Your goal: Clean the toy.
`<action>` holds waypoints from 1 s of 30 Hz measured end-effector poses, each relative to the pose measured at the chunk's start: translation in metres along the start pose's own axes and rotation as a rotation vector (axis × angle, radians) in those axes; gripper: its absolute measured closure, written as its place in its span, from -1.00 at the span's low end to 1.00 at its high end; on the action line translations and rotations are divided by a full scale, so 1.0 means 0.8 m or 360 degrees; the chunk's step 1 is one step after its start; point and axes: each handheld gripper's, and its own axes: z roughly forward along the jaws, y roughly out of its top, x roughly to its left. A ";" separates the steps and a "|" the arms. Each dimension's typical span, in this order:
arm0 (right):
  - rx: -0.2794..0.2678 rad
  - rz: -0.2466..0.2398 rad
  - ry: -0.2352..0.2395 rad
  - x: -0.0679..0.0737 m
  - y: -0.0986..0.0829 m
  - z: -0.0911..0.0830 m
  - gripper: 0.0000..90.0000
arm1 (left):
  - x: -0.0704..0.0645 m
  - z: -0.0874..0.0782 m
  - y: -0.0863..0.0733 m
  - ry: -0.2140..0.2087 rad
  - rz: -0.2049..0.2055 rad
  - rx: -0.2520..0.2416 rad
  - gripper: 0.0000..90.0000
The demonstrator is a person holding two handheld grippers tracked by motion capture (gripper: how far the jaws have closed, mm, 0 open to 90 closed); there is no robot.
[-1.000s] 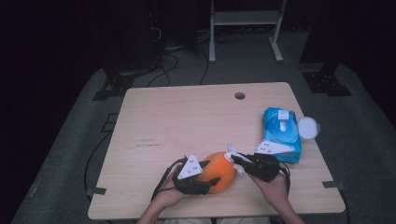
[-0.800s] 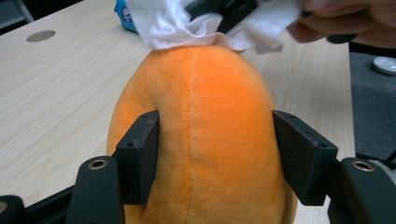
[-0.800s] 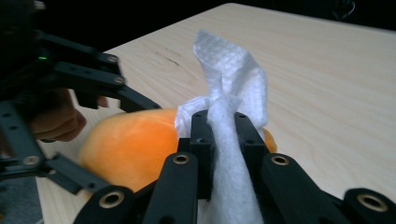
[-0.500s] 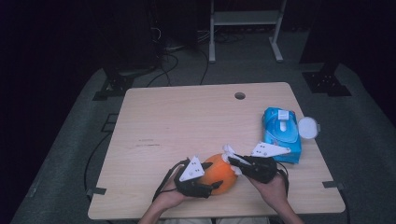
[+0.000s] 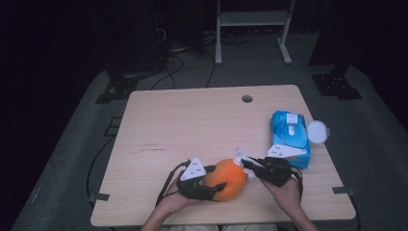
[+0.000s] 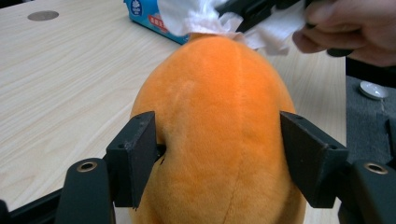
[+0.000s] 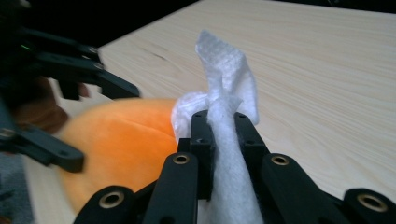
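Left gripper (image 6: pixel 219 154) clamps plush (image 6: pixel 219 130) sideways; right gripper (image 7: pixel 219 126) pinching wipe (image 7: pixel 226 70) sits at plush's far tip, touching.

A plush toy (image 5: pixel 225 179) is set on the table (image 5: pixel 192 125) near its front edge, held between the left gripper (image 5: pixel 208 185) on its left and the right gripper (image 5: pixel 250 166) on its right. A tissue (image 5: pixel 239 157) is pinched against the toy's right end. A pack of wipes (image 5: pixel 290 137) lies near the right edge, behind the right gripper, with a round lid (image 5: pixel 317 131) just beside it, overhanging the table edge. A hole (image 5: pixel 247 98) is placed near the back edge.
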 end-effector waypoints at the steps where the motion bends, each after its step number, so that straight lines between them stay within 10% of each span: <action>1: -0.0003 -0.0038 0.0017 0.008 0.003 0.000 0.78 | 0.000 0.000 0.000 -0.0002 0.0000 -0.0002 -0.31; 30: 0.0015 -0.0019 0.0020 0.000 -0.001 0.002 0.78 | 0.003 0.001 -0.002 -0.0001 -0.0006 -0.0021 -0.32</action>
